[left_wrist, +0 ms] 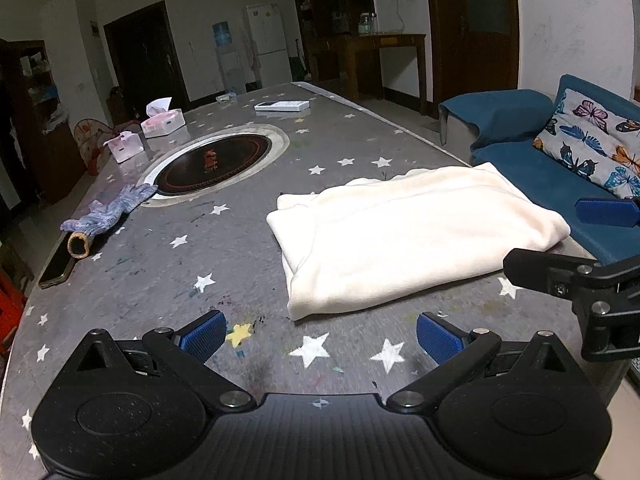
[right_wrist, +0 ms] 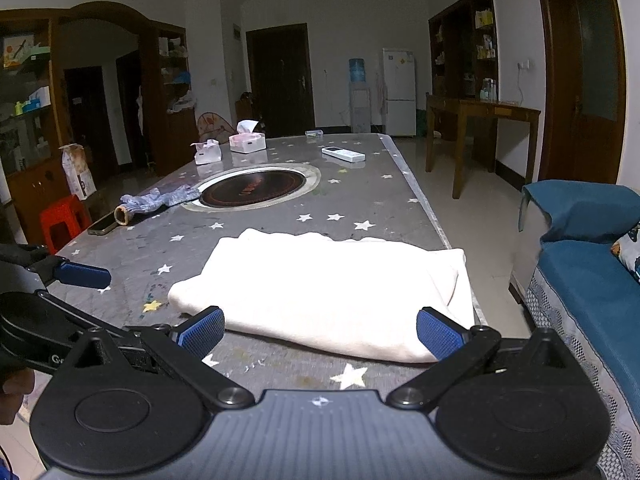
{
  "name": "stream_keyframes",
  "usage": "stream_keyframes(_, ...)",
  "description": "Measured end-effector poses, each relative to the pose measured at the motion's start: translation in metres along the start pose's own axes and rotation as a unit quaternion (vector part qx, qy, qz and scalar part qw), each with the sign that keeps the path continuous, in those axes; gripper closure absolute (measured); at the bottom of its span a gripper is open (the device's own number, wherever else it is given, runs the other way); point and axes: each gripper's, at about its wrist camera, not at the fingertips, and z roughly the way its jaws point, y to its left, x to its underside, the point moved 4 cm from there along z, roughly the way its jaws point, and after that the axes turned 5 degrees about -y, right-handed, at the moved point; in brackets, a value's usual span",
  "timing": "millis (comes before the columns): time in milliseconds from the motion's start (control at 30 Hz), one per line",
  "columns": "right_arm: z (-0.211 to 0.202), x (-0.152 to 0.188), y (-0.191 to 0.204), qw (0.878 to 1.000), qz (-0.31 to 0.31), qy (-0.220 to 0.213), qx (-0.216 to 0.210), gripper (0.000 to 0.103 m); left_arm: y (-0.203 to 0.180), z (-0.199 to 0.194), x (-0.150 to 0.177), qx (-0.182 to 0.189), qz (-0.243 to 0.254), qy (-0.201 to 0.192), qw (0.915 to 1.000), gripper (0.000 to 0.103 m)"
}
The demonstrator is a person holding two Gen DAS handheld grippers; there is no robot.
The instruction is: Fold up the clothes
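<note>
**Folded cream garment on a star-patterned table, both grippers spread wide and empty**

A cream garment [left_wrist: 404,240] lies folded into a thick, roughly rectangular bundle on a grey table [left_wrist: 240,264] printed with white stars. It sits near the table's right edge, beside a blue sofa [left_wrist: 540,176] with a butterfly-print cushion [left_wrist: 592,144].

The left gripper [left_wrist: 320,338] is above bare table just short of the garment's near corner, its blue-padded fingers [left_wrist: 204,334] spread wide with nothing between them. The right gripper [right_wrist: 320,332] is at the garment's near edge, also spread wide and gripping nothing; whether its finger pads touch the cloth cannot be told.

Farther along the table, a round black cooktop [left_wrist: 212,166] is set into the surface. A grey knit glove [left_wrist: 108,214] lies just left of it, its fingers reaching the cooktop's rim, with a phone [left_wrist: 58,266] at the table edge nearby. Two tissue boxes [left_wrist: 162,122] stand beyond, and a white remote control [left_wrist: 282,105] lies toward the far end.
</note>
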Motion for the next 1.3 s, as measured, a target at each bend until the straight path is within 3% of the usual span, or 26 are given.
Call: stream_keyframes(1300,0.05,-0.011,-0.008,1.0,0.005,0.026,-0.006,0.0,0.01,0.052,-0.021,0.006,-0.005,0.024,0.9997,0.0)
